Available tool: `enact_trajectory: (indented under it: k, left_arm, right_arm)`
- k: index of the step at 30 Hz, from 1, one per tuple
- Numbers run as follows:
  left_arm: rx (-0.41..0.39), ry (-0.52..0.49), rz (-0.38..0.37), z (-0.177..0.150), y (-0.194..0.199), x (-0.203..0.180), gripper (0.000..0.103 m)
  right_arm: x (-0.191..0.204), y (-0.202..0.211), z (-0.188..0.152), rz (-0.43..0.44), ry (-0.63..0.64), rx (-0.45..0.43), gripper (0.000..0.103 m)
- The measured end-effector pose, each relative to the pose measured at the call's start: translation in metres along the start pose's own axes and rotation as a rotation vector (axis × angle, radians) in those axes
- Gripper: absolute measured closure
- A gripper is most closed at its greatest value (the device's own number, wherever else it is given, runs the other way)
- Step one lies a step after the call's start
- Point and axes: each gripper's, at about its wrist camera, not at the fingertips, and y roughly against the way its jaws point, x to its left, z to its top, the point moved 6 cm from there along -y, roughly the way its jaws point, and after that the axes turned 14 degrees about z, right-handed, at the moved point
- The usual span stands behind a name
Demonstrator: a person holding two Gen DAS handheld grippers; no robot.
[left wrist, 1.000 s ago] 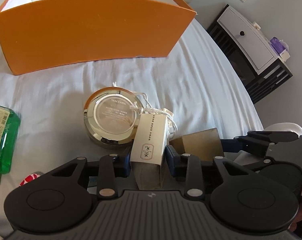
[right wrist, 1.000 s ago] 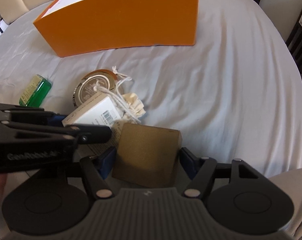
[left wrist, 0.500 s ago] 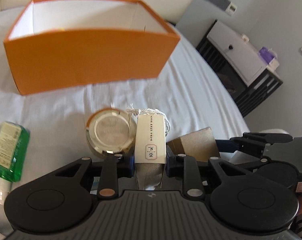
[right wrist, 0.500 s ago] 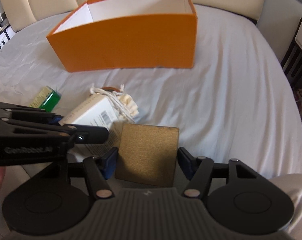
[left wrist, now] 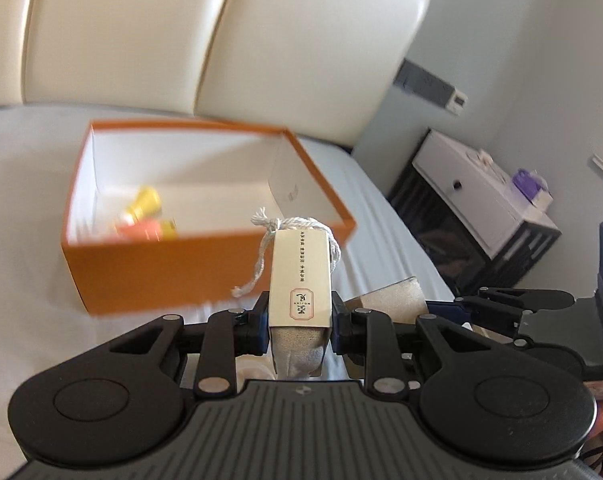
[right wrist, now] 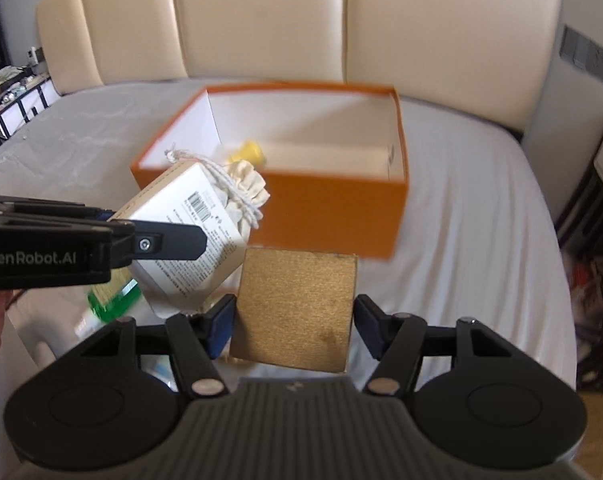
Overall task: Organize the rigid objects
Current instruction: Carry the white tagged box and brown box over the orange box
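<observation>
Two hand-held grippers carry small boxes above a bed covered in a pale sheet (right wrist: 481, 200), with an open orange box (right wrist: 333, 216) standing farther off near the cream padded headboard (right wrist: 261, 20). The left gripper (left wrist: 300, 318) pinches a narrow cream carton (left wrist: 300, 280) between its blue-padded fingers (left wrist: 261, 322), the carton pointing away from the camera toward the near wall of the orange box (left wrist: 161, 268); a white cord (left wrist: 261, 248) dangles off its far end. In the right wrist view the same carton (right wrist: 185, 232) shows its barcoded white side, with a cream drawstring pouch (right wrist: 245, 188) bunched at its far end, held up in front of the orange box's near left corner. The right gripper (right wrist: 295, 316) is clamped on a gold-brown cube (right wrist: 295, 308), which sits squarely between its two pads and hangs clear of the sheet, on the near side of the orange box. A yellow item (left wrist: 145, 202) and a pink one (left wrist: 141, 228), both blurred, lie inside the orange box at its left. A green bottle (right wrist: 113, 296) lies on the sheet below the left gripper. A white-topped nightstand (left wrist: 481, 184) stands far right of the bed.
</observation>
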Motion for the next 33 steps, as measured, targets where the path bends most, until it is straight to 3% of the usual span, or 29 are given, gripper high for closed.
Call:
enact_trajectory:
  k: [16,24,33]
  left_arm:
    - [-0.164,0.048,0.093,0.105,-0.029,0.034,0.073]
    - [-0.063,0.037,0.192,0.111,-0.091,0.047,0.073]
    - [0.058,0.056,0.171,0.088,-0.143,0.057,0.073]
  right_arm:
    - [-0.014,-0.026,0.123,-0.028,0.117,-0.120,0.040]
    - [-0.039,-0.086,0.156,-0.056,0.075,-0.036,0.040]
    - [-0.066,-0.145,0.144,-0.036,0.037,0.141,0.040]
